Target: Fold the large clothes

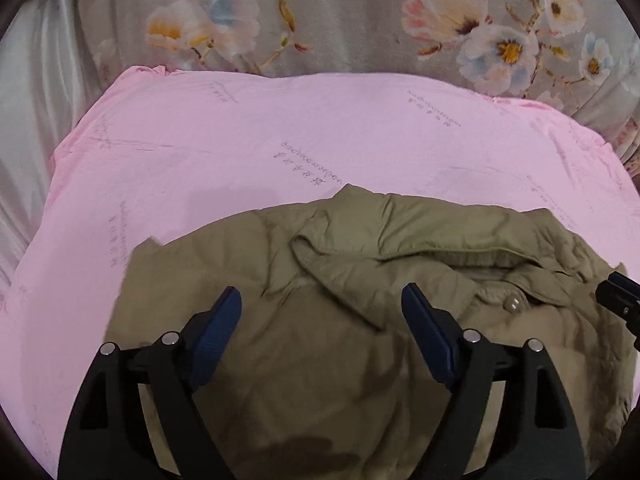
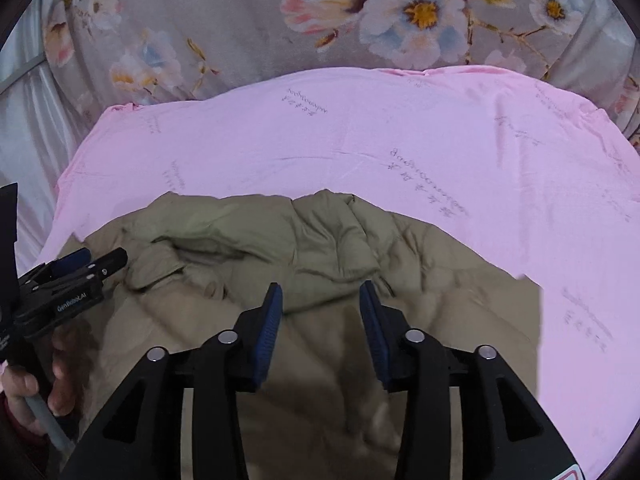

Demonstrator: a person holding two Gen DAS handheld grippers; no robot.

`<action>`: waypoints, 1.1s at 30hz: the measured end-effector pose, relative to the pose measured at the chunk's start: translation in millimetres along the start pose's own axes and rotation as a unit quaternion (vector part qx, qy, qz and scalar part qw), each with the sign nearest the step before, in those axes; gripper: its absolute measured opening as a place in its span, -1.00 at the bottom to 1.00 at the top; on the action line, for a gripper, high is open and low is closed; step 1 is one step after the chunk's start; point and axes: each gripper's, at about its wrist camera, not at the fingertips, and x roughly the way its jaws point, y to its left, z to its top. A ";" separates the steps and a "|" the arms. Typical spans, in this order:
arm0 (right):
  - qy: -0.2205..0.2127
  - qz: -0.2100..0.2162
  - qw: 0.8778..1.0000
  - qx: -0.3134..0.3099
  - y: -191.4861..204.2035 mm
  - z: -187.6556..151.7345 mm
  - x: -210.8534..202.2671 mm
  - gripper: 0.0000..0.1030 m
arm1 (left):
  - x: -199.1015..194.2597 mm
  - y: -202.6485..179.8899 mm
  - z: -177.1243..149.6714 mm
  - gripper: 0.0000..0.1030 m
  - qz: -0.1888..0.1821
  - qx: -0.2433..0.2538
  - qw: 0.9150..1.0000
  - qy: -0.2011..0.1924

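An olive-khaki padded jacket [image 1: 320, 320] lies on a pink sheet [image 1: 280, 140], collar [image 1: 400, 240] toward the far side, with a snap button [image 1: 512, 303] near the collar. My left gripper [image 1: 322, 300] is open and empty, hovering over the jacket's left chest. The jacket also shows in the right wrist view [image 2: 320, 248]. My right gripper [image 2: 321, 294] is open and empty above the jacket just below the collar. The left gripper [image 2: 90, 264] shows at the left edge of the right wrist view, held by a hand. The right gripper's tip [image 1: 618, 292] shows at the right edge of the left view.
The pink sheet [image 2: 440, 140] covers the surface and carries faint printed text. Behind it hangs grey floral fabric [image 1: 360, 12], also in the right wrist view [image 2: 240, 20]. A pale satin curtain [image 1: 32, 100] is at the far left.
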 end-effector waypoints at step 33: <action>0.092 0.206 0.963 0.147 -45.5 -325.4 -212.1 0.18 | -229.6 122.1 -276.6 -0.16 -0.146 -0.147 0.971 0.122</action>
